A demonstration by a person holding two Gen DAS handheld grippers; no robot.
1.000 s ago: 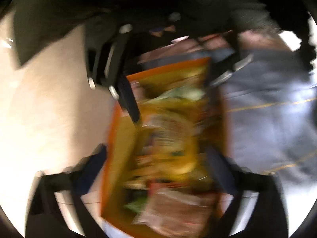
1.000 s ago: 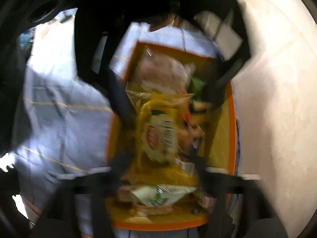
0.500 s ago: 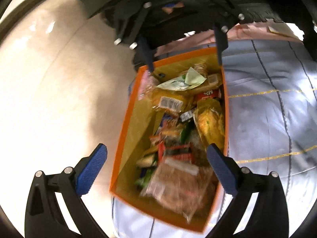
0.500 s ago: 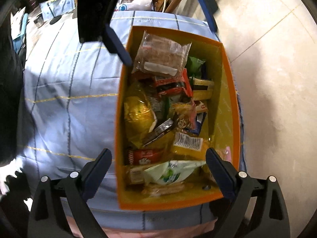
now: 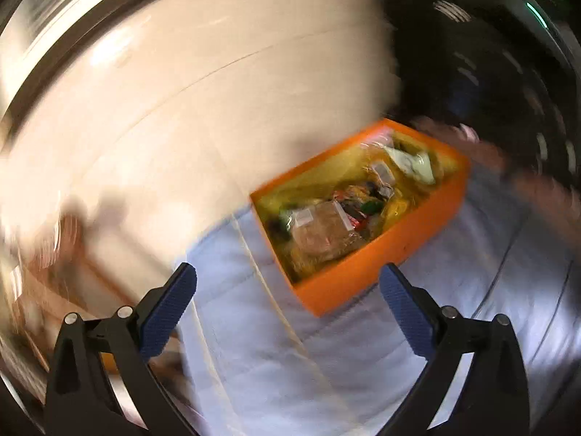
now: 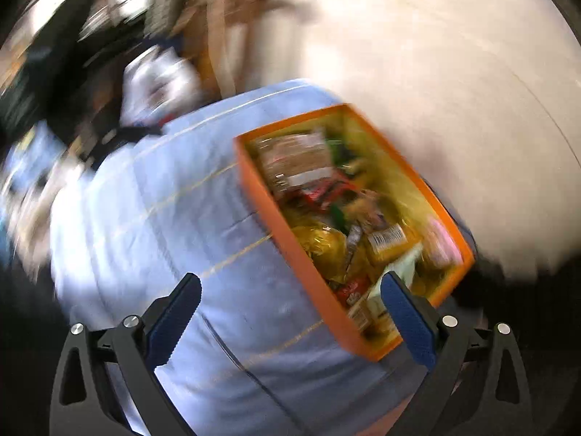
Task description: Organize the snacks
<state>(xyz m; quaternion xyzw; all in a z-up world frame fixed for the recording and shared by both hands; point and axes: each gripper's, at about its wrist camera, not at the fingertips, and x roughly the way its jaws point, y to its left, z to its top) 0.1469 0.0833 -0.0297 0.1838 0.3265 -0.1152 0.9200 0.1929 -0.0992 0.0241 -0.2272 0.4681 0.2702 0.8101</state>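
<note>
Both the left hand-held gripper and right hand-held gripper hung wide and empty near the orange snack box, so picking a packet seemingly came next.

Supporting surface: a table covered with a pale blue cloth marked by thin yellow and dark lines; both views are motion-blurred. An orange box with a yellow interior rests directly on the cloth, toward 2 o'clock in the left wrist view and toward 4 o'clock in the right wrist view, close to the table edge that borders the cream floor. Mixed snack packets fill the box.
</note>
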